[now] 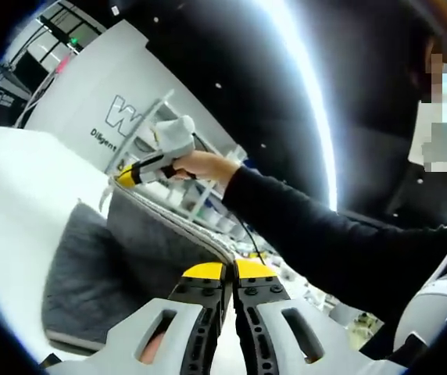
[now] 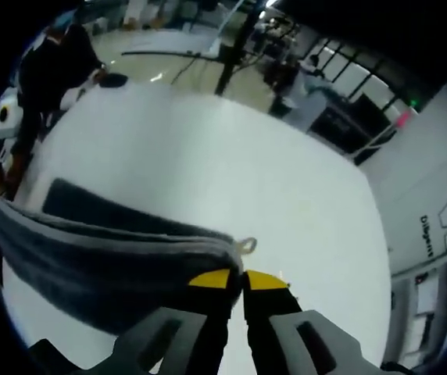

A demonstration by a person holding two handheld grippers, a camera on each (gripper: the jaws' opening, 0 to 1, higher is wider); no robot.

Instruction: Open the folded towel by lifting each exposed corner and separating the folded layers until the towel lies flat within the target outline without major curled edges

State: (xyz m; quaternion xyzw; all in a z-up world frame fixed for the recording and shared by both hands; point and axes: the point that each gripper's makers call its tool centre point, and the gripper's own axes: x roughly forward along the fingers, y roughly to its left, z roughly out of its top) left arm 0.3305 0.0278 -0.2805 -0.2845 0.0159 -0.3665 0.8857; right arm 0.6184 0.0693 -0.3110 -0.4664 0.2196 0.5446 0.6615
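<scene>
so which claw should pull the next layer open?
Probably both: the right claw and the left claw each pinch an edge of the grey folded terry towel, lifted above the white table.

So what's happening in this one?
A person is unfolding a grey towel over a white table with two handheld grippers. The right gripper is shut on a towel corner, with the edge stretching away from its jaws. The left gripper is shut on the towel edge too. The towel is lifted between them and not yet flat.

Grey towel (image 2: 106, 258) on white table (image 2: 208, 172)
</scene>
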